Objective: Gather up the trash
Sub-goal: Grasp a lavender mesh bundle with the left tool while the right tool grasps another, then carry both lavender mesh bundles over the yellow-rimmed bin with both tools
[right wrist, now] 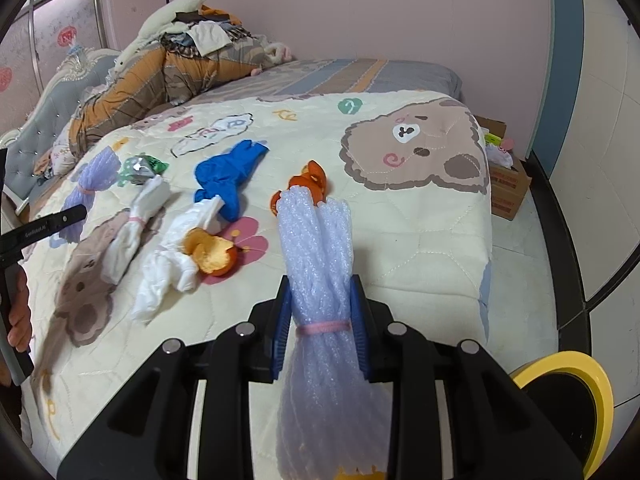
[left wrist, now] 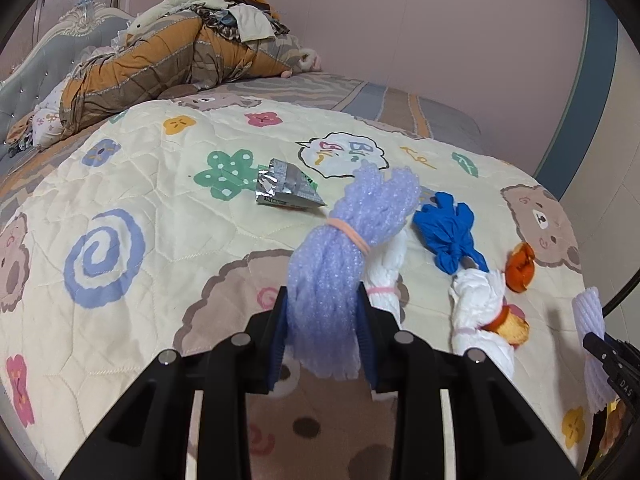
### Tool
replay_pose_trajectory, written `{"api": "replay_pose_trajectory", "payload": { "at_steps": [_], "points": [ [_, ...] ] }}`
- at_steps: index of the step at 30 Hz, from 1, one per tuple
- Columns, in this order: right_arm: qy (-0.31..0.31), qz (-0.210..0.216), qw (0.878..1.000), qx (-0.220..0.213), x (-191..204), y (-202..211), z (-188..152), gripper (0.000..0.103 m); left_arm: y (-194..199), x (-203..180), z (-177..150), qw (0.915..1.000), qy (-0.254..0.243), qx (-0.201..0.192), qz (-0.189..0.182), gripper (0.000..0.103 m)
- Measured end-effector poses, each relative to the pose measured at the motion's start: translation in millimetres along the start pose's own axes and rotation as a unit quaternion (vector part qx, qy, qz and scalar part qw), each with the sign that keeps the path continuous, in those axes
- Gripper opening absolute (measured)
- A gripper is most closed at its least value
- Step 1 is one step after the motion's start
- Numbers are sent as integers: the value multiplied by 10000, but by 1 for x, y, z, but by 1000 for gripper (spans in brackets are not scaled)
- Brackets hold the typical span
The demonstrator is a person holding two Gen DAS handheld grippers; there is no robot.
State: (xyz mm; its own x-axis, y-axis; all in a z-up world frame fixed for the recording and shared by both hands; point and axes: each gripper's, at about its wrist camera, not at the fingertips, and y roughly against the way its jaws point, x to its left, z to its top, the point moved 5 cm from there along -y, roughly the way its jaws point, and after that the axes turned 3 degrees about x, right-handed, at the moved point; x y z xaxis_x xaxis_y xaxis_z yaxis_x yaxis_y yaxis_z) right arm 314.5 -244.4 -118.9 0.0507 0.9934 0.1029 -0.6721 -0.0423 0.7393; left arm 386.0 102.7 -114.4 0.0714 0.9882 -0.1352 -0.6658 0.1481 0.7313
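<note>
The left gripper (left wrist: 324, 336) has its fingers (left wrist: 280, 332) closed on a lilac foam net (left wrist: 340, 256) bound with a pink band, held just above the quilt (left wrist: 160, 208). The right gripper (right wrist: 320, 320) likewise has its fingers squeezing a second, paler net (right wrist: 320, 264), also banded, near the bed's corner. On the quilt beyond lie two white wads (right wrist: 168, 264), orange peel (right wrist: 214, 254), a blue glove (right wrist: 228, 180) and more peel (right wrist: 310, 178). A foil wrapper (left wrist: 286, 190) sits farther off. Piled bedding (left wrist: 168, 56) lies by the headboard (left wrist: 36, 72). A yellow-rimmed bin (right wrist: 576, 396) stands on the floor to the right.
</note>
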Motion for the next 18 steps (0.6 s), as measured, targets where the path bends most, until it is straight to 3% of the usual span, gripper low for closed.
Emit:
{"api": "replay_pose_trajectory", "payload": {
  "at_steps": [18],
  "points": [
    [-24,298,9991,-298,-2,60,-28,27,71,-35,-44,9990,-142,-286,-312,29]
  ]
}}
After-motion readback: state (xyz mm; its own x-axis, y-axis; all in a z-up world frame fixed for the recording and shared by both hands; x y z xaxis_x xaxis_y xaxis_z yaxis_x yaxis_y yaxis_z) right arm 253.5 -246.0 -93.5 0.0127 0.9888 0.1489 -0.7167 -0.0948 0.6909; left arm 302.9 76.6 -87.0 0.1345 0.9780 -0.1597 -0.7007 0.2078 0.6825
